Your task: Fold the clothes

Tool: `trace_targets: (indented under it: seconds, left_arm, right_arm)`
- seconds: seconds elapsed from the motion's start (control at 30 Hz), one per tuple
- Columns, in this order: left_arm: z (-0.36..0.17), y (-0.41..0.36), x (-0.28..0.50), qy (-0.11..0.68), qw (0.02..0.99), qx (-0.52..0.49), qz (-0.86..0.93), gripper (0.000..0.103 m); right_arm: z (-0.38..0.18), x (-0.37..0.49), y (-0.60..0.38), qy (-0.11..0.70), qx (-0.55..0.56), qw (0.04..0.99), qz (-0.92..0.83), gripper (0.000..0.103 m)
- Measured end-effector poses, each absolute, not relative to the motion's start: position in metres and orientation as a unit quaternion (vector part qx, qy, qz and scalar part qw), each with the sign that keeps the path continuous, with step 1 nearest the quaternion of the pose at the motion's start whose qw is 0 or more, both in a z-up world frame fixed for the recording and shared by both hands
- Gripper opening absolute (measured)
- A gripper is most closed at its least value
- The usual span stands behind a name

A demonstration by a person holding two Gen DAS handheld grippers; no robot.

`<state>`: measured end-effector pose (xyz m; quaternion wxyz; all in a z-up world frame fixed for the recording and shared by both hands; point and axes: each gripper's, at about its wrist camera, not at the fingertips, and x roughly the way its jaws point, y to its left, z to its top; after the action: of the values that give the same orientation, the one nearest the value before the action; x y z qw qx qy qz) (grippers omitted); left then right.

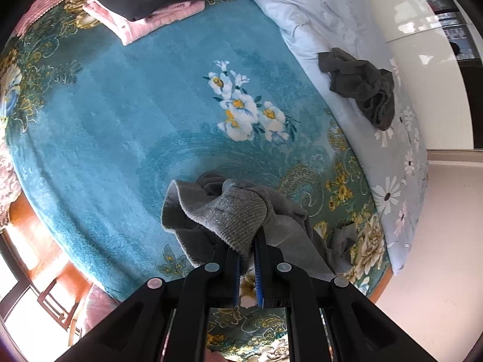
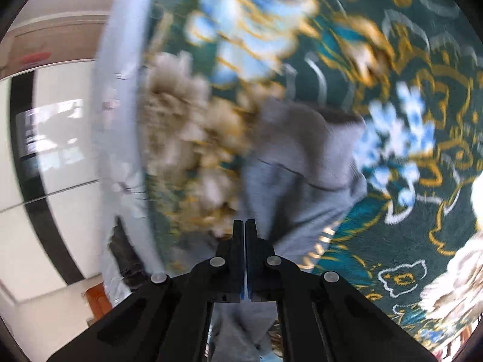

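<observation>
Left wrist view: teal floral bed [image 1: 120, 126], far-left folded stack [image 1: 145, 3], crumpled grey garment [image 1: 229, 211] bunched near edge, ribbed cuff pinched by left gripper [image 1: 247, 250]. Right gripper [image 2: 244, 235] pressed together, apparently empty, just near-side of grey cloth; long axis unclear.

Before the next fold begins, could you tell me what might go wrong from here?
1. The left tongs pinch only a ribbed edge of the grey garment; the rest hangs bunched, so a pull could slip it free or fold it crooked.
2. The right tongs are shut with nothing clearly between them, and that view is motion-blurred; they may have missed the cloth.
3. The garment lies near the teal floral blanket's edge and could slide off.
</observation>
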<state>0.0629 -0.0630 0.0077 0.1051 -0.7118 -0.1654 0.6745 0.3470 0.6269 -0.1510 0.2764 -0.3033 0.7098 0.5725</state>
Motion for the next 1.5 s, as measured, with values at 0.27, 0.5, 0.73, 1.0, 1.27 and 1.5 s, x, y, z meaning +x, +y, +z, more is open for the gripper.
trace_targets:
  seconds: [0.27,0.5,0.73,1.0,1.27,1.5]
  left_arm:
    - [0.012,-0.123,0.073,-0.223,0.095,-0.703,0.669,0.008]
    - [0.026,-0.176,0.068,-0.264,0.087,-0.674,0.684,0.008]
    - [-0.017,-0.181,0.066,-0.27,0.052,-0.713,0.645,0.008]
    - [-0.111,-0.172,0.119,-0.24,-0.012,-0.775,0.585,0.023]
    - [-0.186,-0.164,0.158,-0.274,-0.085,-0.783,0.552,0.045]
    - [-0.207,-0.155,0.169,-0.327,-0.139,-0.765,0.537,0.044]
  right_arm:
    - [-0.083,0.379,0.622,0.672,-0.28,0.267,0.631,0.0]
    - [-0.029,0.407,0.61,0.66,-0.242,0.262,0.661,0.0]
    - [0.005,0.393,0.608,0.636,-0.255,0.249,0.685,0.0]
    - [-0.029,0.359,0.595,0.617,-0.362,0.252,0.651,0.002]
    - [-0.12,0.35,0.573,0.639,-0.44,0.263,0.574,0.054]
    - [-0.175,0.343,0.58,0.668,-0.431,0.28,0.537,0.054]
